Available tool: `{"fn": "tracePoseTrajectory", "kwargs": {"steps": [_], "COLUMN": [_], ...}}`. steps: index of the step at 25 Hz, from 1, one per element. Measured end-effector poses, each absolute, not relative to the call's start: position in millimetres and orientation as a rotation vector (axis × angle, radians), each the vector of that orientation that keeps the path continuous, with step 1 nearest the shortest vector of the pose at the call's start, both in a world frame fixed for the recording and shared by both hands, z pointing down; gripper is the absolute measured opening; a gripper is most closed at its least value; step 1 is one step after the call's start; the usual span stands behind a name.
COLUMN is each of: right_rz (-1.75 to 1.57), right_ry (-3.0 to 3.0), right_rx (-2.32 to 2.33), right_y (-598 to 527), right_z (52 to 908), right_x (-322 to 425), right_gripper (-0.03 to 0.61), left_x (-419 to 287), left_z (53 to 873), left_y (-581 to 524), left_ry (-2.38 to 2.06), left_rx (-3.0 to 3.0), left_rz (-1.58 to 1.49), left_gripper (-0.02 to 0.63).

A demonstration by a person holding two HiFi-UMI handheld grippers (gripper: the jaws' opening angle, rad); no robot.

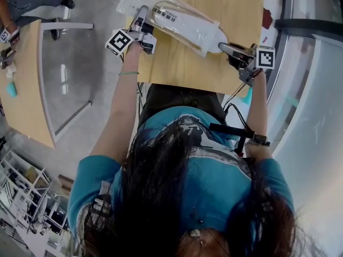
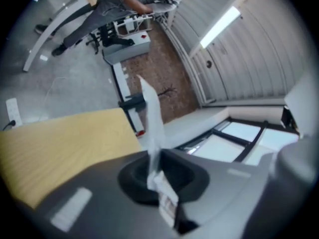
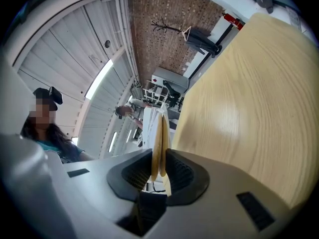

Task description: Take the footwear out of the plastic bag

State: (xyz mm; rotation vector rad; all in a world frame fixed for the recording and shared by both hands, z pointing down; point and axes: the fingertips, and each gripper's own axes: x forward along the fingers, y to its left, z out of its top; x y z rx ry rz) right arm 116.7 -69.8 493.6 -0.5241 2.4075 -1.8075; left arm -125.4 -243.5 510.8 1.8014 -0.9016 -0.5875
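Observation:
A clear plastic bag point(image 1: 179, 21) with printed text lies across the wooden table point(image 1: 236, 7), and pale footwear shows through it. My left gripper point(image 1: 143, 14) is at the bag's left end, shut on a strip of the bag's film point(image 2: 152, 126) that stands up between its pads in the left gripper view. At the bag's right end my right gripper point(image 1: 224, 47) is closed on the thin tan edges of the footwear point(image 3: 159, 136), which stick out from between its jaws in the right gripper view. How far the footwear sits inside the bag is hard to tell.
The table's near edge point(image 1: 187, 87) runs just in front of my body. A second wooden table point(image 1: 21, 100) stands at the left, with a person's legs point(image 1: 32, 1) beyond it. A white curved partition point(image 1: 316, 116) lies to the right.

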Motion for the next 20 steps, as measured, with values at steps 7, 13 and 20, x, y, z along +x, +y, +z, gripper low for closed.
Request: {"fn": "tracePoseTrajectory", "kwargs": {"steps": [7, 13, 20], "right_rz": [-1.830, -1.847, -1.839], "right_ry": [2.418, 2.382, 2.364], "right_rx": [-0.555, -0.651, -0.782], "right_y": [-59.5, -45.4, -40.3], "right_z": [501.2, 511.5, 515.9], "right_x": [129.2, 157.1, 188.8], "right_gripper": [0.080, 0.080, 0.080], "left_x": [-154.3, -170.0, -211.2], "left_z": [522.9, 537.7, 550.4], "left_y": [-254.1, -253.2, -255.9], "left_ry": [-1.062, -1.214, -1.522], "left_rx": [1.785, 1.777, 1.720], "left_rz": [-0.522, -0.451, -0.322], "left_gripper": [0.000, 0.000, 0.000]}}
